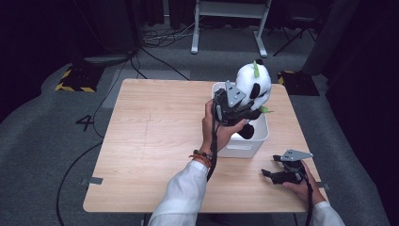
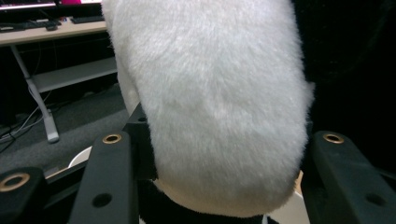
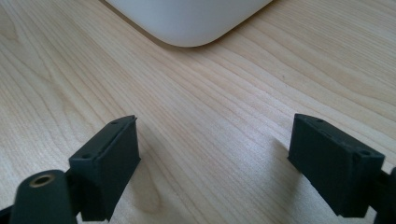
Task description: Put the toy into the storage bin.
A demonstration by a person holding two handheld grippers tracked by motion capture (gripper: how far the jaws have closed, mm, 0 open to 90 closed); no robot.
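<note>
Left gripper (image 1: 242, 109) is raised over the white bin (image 1: 240, 149) at the far right of the surface (image 1: 150, 141), its jaws pinching a plush panda (image 1: 254, 84) from either side. In the left gripper view the panda's white fur (image 2: 219, 102) bulges up between the two black jaws, pressing against both, with a black patch of the toy just below. From the high view the panda sits upright above the bin, its head on the far side of the gripper, a green tuft on top of the head and another green bit at its right; a black limb hangs down into the bin just under the gripper. The left hand (image 1: 221, 132) grips the tool from the near side, at the bin's left wall.

Right gripper (image 1: 272, 165) lies low at the near right of the surface, well apart from the panda and near the bin's near right corner. Its jaws are spread wide with nothing between them; in the right gripper view bare wood shows between them and the bin's rounded corner (image 3: 187, 23) lies just ahead. The right hand (image 1: 301, 186) holds it from the near side
</note>
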